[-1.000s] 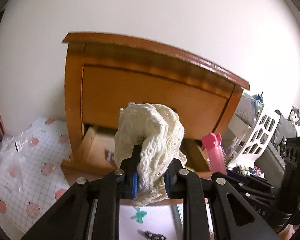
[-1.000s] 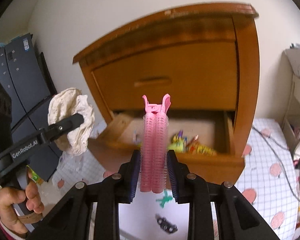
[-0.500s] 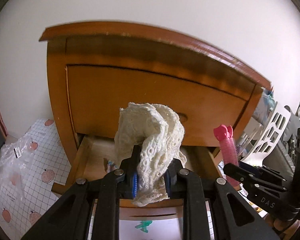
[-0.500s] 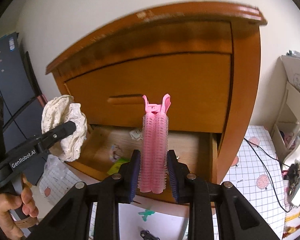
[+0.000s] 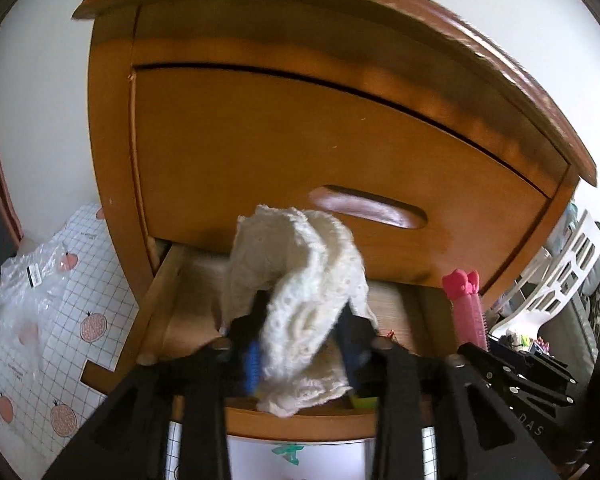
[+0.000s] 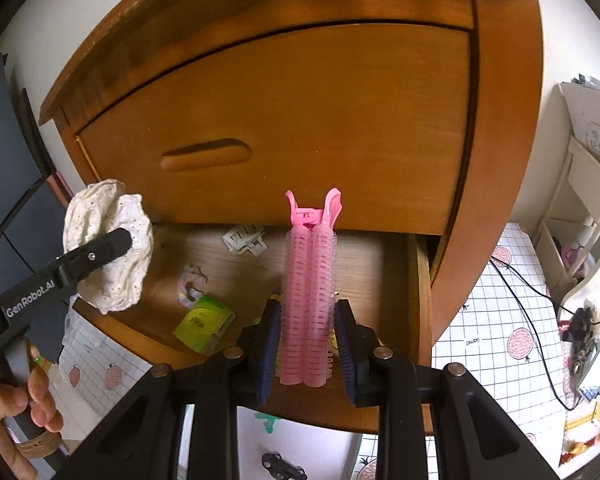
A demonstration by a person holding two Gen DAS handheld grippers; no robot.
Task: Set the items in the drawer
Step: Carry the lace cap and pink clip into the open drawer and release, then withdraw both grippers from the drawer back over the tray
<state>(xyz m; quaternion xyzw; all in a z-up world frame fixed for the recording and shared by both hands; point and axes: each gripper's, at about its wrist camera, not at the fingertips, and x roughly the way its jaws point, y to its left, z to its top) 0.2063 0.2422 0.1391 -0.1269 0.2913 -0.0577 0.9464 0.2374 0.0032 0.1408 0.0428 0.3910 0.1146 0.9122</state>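
Now both items are over the open drawer [image 6: 220, 276] and the release step is under way. The left hand-held gripper [image 5: 300, 344] is opening its jaws, with the cream lace scrunchie [image 5: 300, 300] between the pads and draped over them; whether the pads press it at this instant I cannot tell, the frame is blurred. In the right wrist view that scrunchie hangs at nine o'clock, above the drawer's left front corner. The right hand-held gripper [image 6: 306, 340] is clamped on the pink hair-roller clip [image 6: 308, 288], which stands upright at the centre, over the drawer's right half. Inside the drawer lie a green packet [image 6: 204, 322] at seven o'clock, a white clip [image 6: 244, 240] at twelve, and a small pastel hair tie [image 6: 190, 284]. Next move, by my reckoning: let the scrunchie drop clear of the front edge, then tip the roller clip lower and part the right jaws so it lands on bare wood rather than on the packet.
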